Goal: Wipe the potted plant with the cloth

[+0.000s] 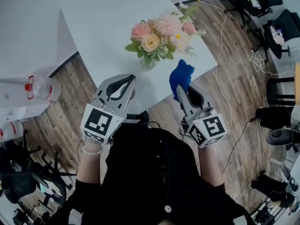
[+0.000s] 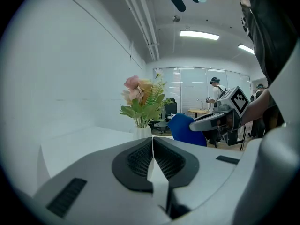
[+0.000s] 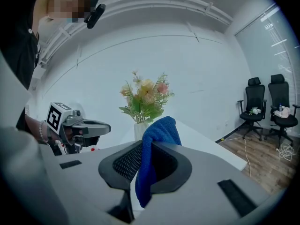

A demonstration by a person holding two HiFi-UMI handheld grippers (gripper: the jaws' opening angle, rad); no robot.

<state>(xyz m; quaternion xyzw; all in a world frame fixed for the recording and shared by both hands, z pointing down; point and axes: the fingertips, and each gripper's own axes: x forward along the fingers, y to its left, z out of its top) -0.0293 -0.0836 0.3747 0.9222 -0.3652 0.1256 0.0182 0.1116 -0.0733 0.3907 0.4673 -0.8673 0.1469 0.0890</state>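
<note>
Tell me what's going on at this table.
A person at the white table holds a two-jaw gripper in each hand. The right gripper is shut on a blue cloth, raised just short of the vase of flowers. In the head view the cloth is apart from the blooms, so wiping has not begun. The left gripper is shut with nothing between its jaws, near the table's edge.

white table [image 1: 108, 22], wood-plank floor [image 1: 234, 78], black office chairs [image 3: 262, 102], white walls [image 3: 201, 69], ceiling strip lights [image 2: 199, 34]
</note>
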